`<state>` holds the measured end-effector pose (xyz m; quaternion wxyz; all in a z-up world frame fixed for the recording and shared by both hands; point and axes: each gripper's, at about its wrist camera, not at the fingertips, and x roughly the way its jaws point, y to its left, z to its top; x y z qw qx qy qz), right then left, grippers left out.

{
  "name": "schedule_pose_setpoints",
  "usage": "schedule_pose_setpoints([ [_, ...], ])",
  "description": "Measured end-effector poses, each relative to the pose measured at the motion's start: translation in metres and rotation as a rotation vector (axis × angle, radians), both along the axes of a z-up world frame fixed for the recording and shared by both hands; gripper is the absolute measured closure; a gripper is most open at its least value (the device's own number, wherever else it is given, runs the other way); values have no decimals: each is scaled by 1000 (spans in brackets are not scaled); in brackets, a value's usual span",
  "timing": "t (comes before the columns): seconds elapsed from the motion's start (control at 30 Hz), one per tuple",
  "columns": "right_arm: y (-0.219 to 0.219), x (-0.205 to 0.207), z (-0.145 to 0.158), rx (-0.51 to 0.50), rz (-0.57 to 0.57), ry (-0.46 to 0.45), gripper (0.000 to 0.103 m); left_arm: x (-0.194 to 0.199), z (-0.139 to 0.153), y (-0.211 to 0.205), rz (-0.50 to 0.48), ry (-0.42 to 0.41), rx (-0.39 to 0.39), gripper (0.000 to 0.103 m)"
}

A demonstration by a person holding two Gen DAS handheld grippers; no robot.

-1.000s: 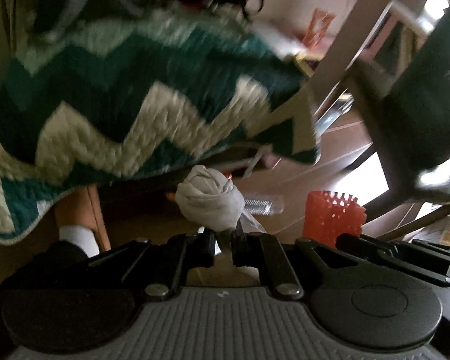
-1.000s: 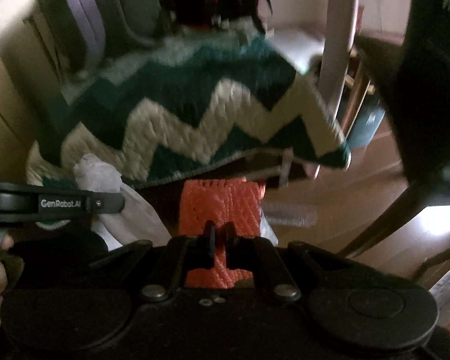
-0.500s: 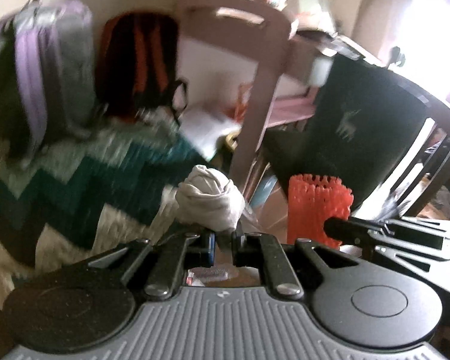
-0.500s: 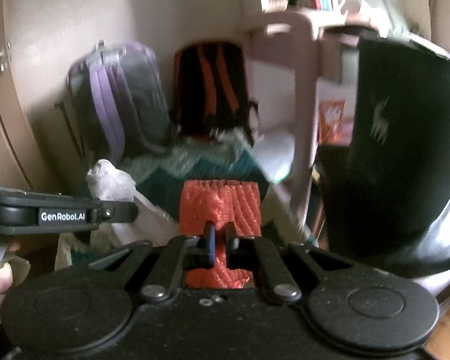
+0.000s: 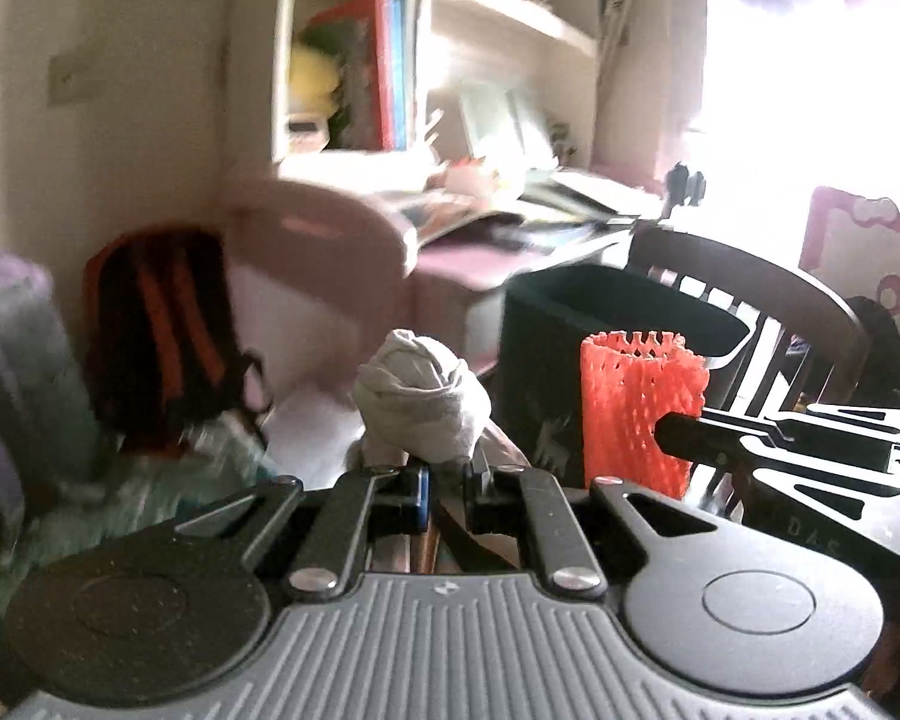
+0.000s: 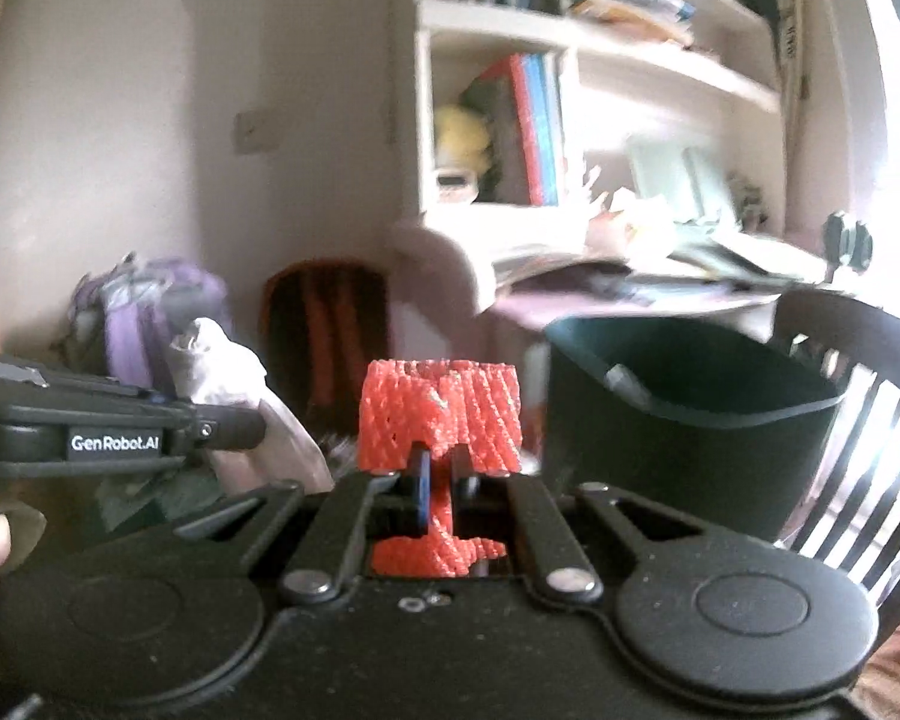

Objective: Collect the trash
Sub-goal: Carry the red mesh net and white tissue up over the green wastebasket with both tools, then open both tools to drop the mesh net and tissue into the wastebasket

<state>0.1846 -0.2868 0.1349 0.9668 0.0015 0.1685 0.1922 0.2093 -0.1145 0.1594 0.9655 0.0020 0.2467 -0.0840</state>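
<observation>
Where the left tongs (image 5: pixel 447 483) pinch shut, a crumpled grey-white wad of tissue (image 5: pixel 423 405) bulges up above the pads, with a bit of clear plastic trailing beneath it. The right tongs (image 6: pixel 441 483) are likewise clamped, on an orange foam net sleeve (image 6: pixel 441 414) that stands roughly upright, its open end on top and its lower end poking out below the pads. Both pieces of trash are therefore off the floor and in hand, side by side; in the left view the sleeve (image 5: pixel 639 408) and the right tongs sit just to the right of the wad.

Beyond them, ahead and to the right, stands a dark bin (image 6: pixel 684 420) with its mouth open upward; something pale already lies against its inner wall. From the right wrist view the bin's rim lies just right of the sleeve and at about the height of its top, so the right hand looks the nearer of the two, and the sleeve probably goes in first. The wad must travel further right, across the sleeve's position, to reach the same opening.

A dark slatted chair (image 6: pixel 852 420) stands close behind the bin, and a cluttered pink worktop (image 6: pixel 618 294) with bookshelves (image 6: pixel 570 120) above fills the background.
</observation>
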Motion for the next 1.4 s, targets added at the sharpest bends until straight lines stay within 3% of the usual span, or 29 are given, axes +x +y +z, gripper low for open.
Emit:
schedule_pose_setpoints([
  [0.33, -68, 52, 35, 8, -124, -65, 98, 71, 66, -75, -72, -104, 28, 93],
  [0.5, -90, 84, 40, 7, -160, -52, 97, 109, 79, -110, -80, -136, 82, 93],
  [0.67, -100, 117, 34, -7, -170, -1, 97, 145, 63, -137, -99, -90, 127, 93],
  [1.03, -122, 182, -8, -54, -201, 172, 96, 208, -6, -185, -157, 75, 208, 93],
  [1.3, -136, 197, -23, -59, -212, 230, 82, 227, -39, -194, -186, 195, 211, 92],
  [1.4, -139, 197, -23, -50, -217, 229, 72, 229, -40, -191, -174, 201, 205, 81],
])
